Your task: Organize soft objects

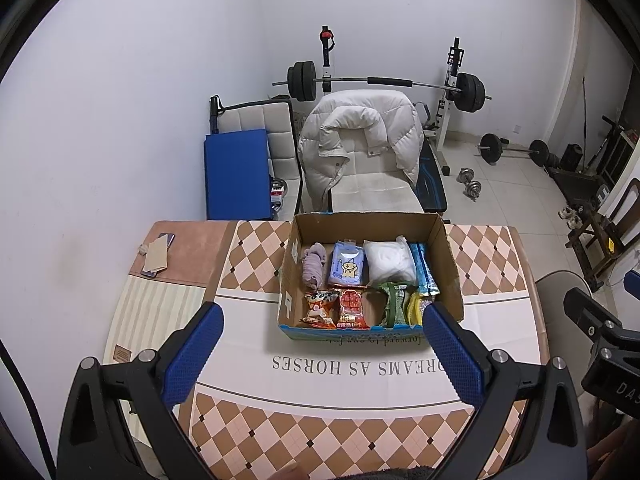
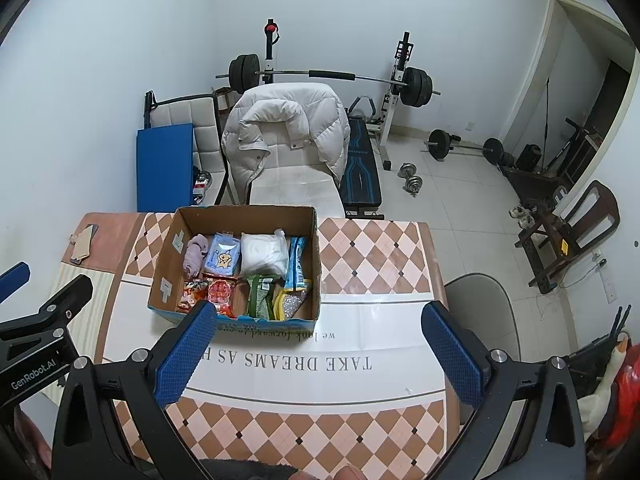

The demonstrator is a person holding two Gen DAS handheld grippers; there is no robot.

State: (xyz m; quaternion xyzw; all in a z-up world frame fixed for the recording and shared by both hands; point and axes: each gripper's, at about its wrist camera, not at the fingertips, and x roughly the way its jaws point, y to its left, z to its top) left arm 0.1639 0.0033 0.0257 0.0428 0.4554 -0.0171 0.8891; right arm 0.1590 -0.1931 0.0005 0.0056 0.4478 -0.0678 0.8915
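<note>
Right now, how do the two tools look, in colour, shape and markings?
Both match: the left tool and right tool have black angular frames with silver bolts and blue, dimple-textured finger pads. The left tool's black body shows white "GenRobot.AI" lettering.

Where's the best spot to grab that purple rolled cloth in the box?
Grip the purple rolled cloth across its narrow middle, coming straight down from above. It lies lengthwise in the cardboard box, box wall on one side, blue tissue pack on the other.

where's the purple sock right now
The purple sock lies in the cardboard box, in its far-left corner, beside the blue tissue pack and behind the orange snack bag.
</note>
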